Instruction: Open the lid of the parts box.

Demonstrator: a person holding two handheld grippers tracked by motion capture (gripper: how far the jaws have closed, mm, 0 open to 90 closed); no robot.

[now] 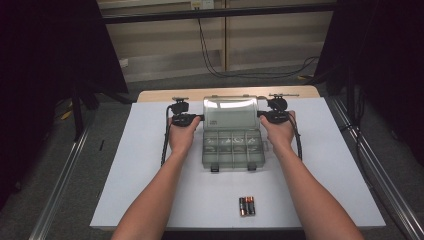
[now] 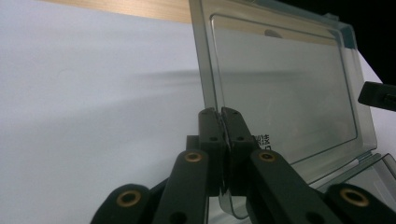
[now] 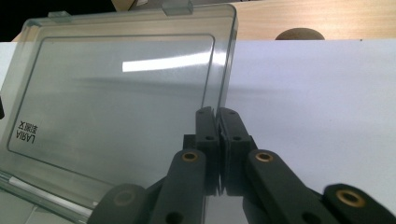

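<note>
High view: contents of the box (image 1: 232,149) compartments too small to make out. Batteries (image 1: 247,205) near the desk's (image 1: 150,165) front edge: count unclear, two or three. My forearms cut off by the bottom edge. Left gripper view: lid (image 2: 285,93) corner cut off at right; my left tongs (image 2: 219,122) cover its lower edge. Right gripper view: lid print reads mirrored, partly illegible.

Two bare forearms, no sleeves. Each hand carries a black gripper: left gripper (image 1: 199,118), right gripper (image 1: 261,114). A black cable trails from each. Both have paired black jaws on linked bars with brass-ringed pivots and small screws.
</note>
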